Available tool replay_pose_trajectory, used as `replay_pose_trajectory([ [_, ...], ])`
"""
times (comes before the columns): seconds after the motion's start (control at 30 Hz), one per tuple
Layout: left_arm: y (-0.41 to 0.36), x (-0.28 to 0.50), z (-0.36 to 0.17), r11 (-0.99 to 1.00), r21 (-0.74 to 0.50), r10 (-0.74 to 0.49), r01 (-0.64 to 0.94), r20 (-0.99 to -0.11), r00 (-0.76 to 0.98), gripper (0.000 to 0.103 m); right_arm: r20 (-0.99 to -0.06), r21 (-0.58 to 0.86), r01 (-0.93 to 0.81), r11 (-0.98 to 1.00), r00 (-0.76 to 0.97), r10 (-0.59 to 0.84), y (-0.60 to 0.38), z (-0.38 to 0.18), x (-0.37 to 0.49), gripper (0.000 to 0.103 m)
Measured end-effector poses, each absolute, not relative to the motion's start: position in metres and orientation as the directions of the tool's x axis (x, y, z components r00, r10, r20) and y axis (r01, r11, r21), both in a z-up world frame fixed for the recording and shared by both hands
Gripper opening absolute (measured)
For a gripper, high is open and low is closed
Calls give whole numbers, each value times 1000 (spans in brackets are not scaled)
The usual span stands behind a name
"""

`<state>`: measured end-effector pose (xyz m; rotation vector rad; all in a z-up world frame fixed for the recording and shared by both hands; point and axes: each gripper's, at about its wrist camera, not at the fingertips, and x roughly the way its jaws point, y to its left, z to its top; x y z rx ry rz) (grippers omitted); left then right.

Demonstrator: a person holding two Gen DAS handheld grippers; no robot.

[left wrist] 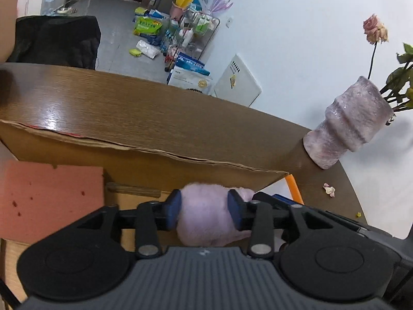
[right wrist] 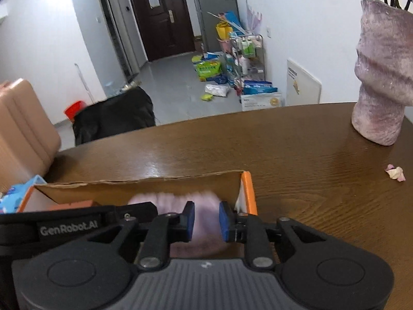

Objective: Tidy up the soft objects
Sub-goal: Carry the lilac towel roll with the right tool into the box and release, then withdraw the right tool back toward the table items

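A fluffy pale pink plush object (left wrist: 206, 214) is held inside an open cardboard box (left wrist: 144, 155) on the brown table. My left gripper (left wrist: 204, 210) is shut on one end of it, blue pads pressed into the fur. In the right wrist view my right gripper (right wrist: 206, 219) is shut on the same plush object (right wrist: 206, 222), blurred, just inside the box (right wrist: 144, 183) with its orange corner. A pink sponge block (left wrist: 49, 199) lies in the box at the left. The lower part of the plush is hidden by the gripper bodies.
A furry lilac vase (left wrist: 351, 124) with dried roses stands on the table's right side; it also shows in the right wrist view (right wrist: 382, 77). Fallen petals (right wrist: 395, 172) lie on the table. A pink case (right wrist: 23, 129) and a black chair (right wrist: 113, 115) sit beyond the far edge.
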<state>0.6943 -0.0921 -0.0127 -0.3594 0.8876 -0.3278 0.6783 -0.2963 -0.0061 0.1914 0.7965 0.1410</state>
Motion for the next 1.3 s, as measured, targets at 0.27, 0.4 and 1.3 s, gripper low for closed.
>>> replay_pose_trajectory([
  [0.27, -79, 635, 38, 910, -342, -407, 236, -624, 667, 63, -600, 230, -102, 968, 768, 223, -302, 36, 634, 57],
  [0.4, -73, 578, 72, 919, -258, -393, 298, -550, 737, 74, -549, 202, -144, 969, 803, 234, -297, 68, 590, 61],
  [1.3, -4, 144, 49, 991, 107, -62, 80, -161, 985, 103, -227, -33, -162, 986, 962, 151, -254, 37, 163, 93],
])
